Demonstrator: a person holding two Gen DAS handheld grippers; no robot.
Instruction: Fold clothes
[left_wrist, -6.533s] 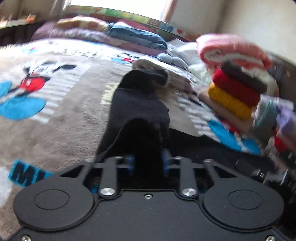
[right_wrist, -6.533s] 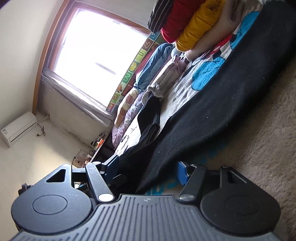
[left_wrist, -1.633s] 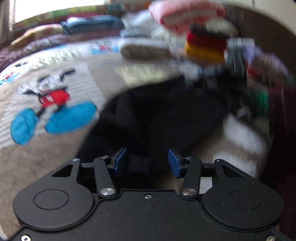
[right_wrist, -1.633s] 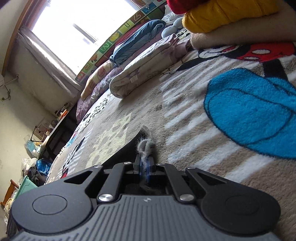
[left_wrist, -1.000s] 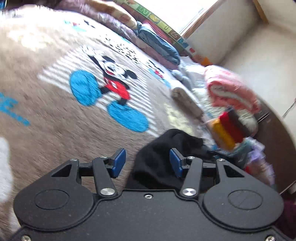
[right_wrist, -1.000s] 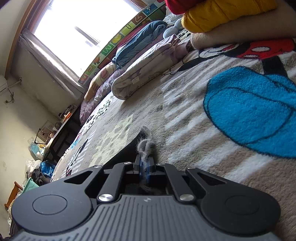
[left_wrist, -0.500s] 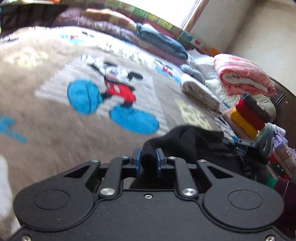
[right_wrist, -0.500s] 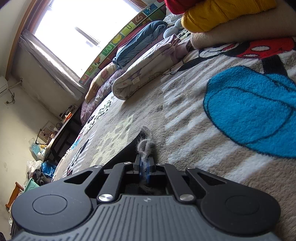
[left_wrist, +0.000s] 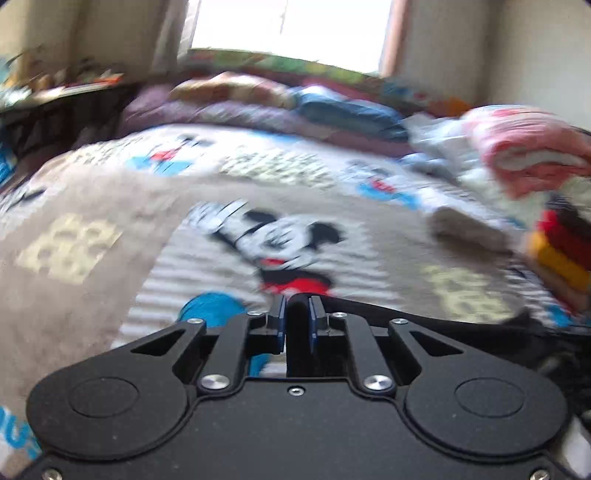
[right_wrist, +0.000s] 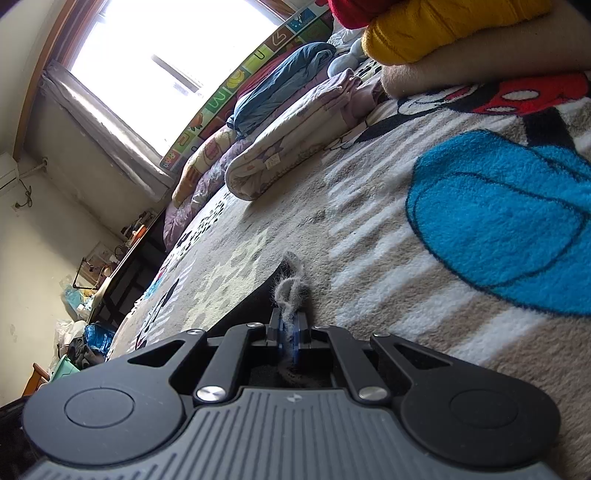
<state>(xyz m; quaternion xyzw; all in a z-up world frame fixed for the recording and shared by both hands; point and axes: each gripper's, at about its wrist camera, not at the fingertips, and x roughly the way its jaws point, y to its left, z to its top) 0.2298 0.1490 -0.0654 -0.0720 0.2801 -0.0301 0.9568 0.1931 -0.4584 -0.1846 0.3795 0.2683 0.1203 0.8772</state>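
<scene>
A black garment (left_wrist: 424, 317) lies on a Mickey Mouse fleece blanket (left_wrist: 110, 206). My left gripper (left_wrist: 297, 308) is shut on a fold of the garment, and the cloth stretches away to the right. In the right wrist view my right gripper (right_wrist: 290, 320) is shut on another edge of the black garment (right_wrist: 255, 295), low against the blanket (right_wrist: 369, 236); a fuzzy grey tuft sticks up between its fingers. The left wrist view is motion-blurred.
A stack of folded red, yellow and beige clothes (left_wrist: 561, 251) sits at the right, with a pink blanket (left_wrist: 528, 151) above it. Rolled bedding (right_wrist: 295, 140) and pillows line the far edge under the window. A dark desk (right_wrist: 122, 273) stands beside the bed.
My left gripper, open beside the garment a second ago, closed on a fold of it and has swung up and across. My right gripper has stayed shut and still.
</scene>
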